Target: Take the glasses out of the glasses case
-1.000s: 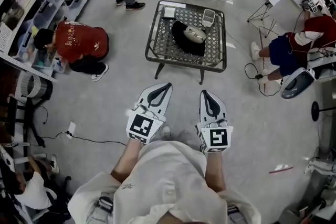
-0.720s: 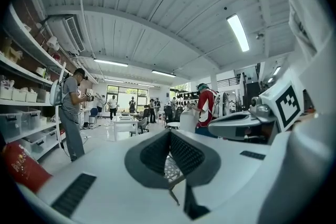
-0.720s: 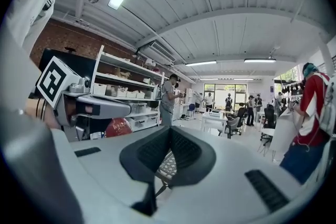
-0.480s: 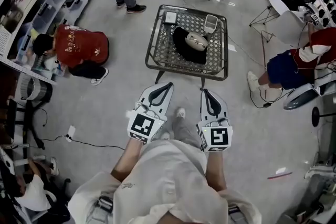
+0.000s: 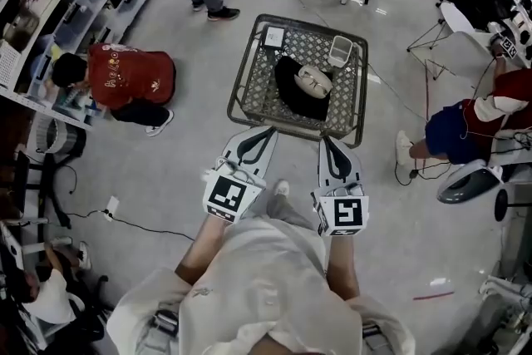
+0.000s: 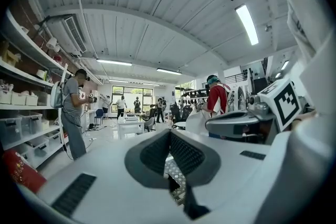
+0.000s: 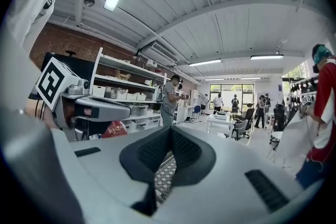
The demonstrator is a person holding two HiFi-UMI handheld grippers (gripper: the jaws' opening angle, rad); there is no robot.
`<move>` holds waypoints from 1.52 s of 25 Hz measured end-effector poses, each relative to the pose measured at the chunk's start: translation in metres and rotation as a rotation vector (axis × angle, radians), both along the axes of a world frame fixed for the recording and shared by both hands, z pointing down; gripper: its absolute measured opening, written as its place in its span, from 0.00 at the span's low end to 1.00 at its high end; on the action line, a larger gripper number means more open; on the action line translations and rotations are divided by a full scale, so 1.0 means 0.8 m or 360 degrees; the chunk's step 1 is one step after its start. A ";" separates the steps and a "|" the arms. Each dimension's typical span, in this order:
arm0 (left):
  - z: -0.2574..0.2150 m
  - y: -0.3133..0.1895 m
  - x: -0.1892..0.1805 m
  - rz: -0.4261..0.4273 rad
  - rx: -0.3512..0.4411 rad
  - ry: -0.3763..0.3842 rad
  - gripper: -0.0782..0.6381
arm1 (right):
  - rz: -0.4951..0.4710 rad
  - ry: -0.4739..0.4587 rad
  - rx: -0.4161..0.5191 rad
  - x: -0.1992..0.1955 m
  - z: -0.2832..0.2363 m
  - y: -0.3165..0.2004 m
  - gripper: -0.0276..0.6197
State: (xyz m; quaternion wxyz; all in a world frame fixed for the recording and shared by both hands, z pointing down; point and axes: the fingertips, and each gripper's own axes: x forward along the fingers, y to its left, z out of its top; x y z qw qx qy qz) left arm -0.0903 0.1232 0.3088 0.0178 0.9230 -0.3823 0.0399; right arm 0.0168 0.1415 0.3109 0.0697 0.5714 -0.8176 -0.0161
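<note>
L gripper (image 5: 268,130), R gripper (image 5: 324,140) — closed, empty

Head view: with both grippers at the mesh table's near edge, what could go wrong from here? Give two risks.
1. The left gripper and right gripper are both shut. Reaching in like that could shove the glasses case across the black cloth instead of gripping it.
2. The clear container stands close beside the case on the mesh table and could be knocked over.
</note>
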 end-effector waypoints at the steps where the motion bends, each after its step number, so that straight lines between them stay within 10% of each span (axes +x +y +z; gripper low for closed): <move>1: 0.001 -0.010 0.006 -0.0009 -0.0003 -0.0003 0.12 | -0.0008 -0.0007 -0.0004 0.006 0.001 -0.010 0.05; 21: 0.015 -0.147 0.084 -0.0172 -0.0054 -0.0084 0.12 | -0.0110 -0.0097 -0.0029 0.096 0.013 -0.154 0.05; 38: 0.065 -0.266 0.108 -0.0051 -0.0111 -0.0070 0.12 | 0.0008 -0.0050 -0.0104 0.121 0.055 -0.256 0.05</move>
